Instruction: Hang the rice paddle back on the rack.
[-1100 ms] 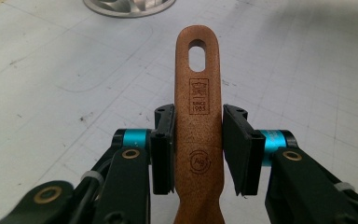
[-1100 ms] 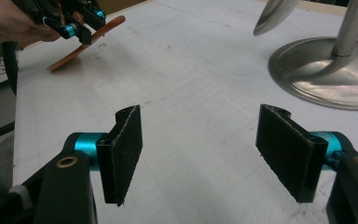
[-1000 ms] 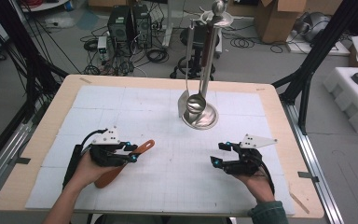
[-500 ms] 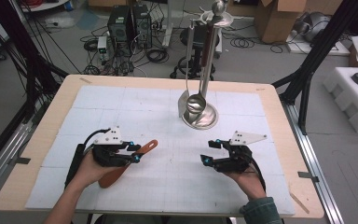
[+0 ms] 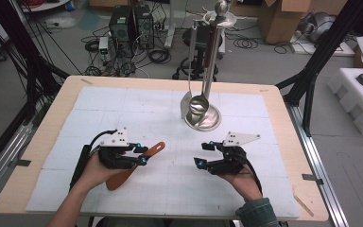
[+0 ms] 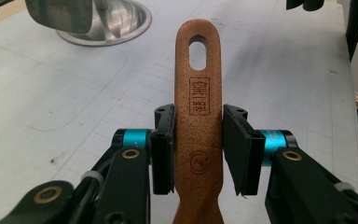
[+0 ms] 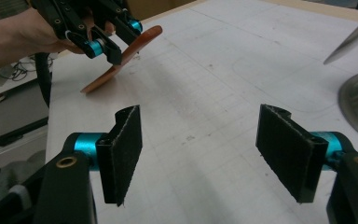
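A person sits at a wooden table (image 5: 52,118) covered with a white gridded mat (image 5: 137,113), holding a two-jaw gripper in each hand. The left gripper (image 5: 139,154), at about eight o'clock on the mat, is clamped on the handle of a brown wooden spatula (image 5: 133,166). In the left gripper view the two black pads press the flat handle from either side, just below a stamped maker's mark, and the hanging slot (image 6: 197,45) at the handle's end points away from the hand. The spatula tilts: its handle end is raised toward two o'clock while its broad blade trails down toward the mat near the person's wrist; whether the blade touches the mat I cannot tell. Gripping it mid-handle leaves the slotted end free, which I judge is so it can be hooked onto something. At about one o'clock on the mat stands a steel utensil stand (image 5: 211,71) with a round dished base (image 5: 211,121); a steel ladle (image 5: 198,103) and a flat steel turner (image 5: 185,105) hang from its top. The right gripper (image 5: 205,153), near five o'clock, is empty with its jaws spread wide, held low over the mat and well apart from the spatula, seemingly ready to assist.
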Available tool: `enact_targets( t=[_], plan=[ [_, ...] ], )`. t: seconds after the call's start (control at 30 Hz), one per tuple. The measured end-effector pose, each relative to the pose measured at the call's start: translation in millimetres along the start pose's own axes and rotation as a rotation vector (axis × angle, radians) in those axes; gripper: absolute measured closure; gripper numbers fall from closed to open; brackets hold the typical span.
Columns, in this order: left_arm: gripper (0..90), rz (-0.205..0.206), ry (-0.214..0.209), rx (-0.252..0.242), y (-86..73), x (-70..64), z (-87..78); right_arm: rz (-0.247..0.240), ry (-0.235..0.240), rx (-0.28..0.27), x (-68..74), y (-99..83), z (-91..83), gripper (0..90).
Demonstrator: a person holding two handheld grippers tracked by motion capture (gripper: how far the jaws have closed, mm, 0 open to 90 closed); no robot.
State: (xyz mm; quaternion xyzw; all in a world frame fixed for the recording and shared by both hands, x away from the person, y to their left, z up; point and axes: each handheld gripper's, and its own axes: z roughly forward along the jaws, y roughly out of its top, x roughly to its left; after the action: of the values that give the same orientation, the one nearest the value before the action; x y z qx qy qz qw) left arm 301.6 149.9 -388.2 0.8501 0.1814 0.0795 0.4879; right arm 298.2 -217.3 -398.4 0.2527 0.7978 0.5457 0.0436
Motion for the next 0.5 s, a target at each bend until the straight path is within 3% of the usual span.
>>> enact_targets(
  t=[0.5],
  plan=[
    [65.3,0.026,-0.031,-0.002,11.5,-8.7,13.8,0.002,0.043,0.018,7.5,8.0,19.8,31.4]
  ],
)
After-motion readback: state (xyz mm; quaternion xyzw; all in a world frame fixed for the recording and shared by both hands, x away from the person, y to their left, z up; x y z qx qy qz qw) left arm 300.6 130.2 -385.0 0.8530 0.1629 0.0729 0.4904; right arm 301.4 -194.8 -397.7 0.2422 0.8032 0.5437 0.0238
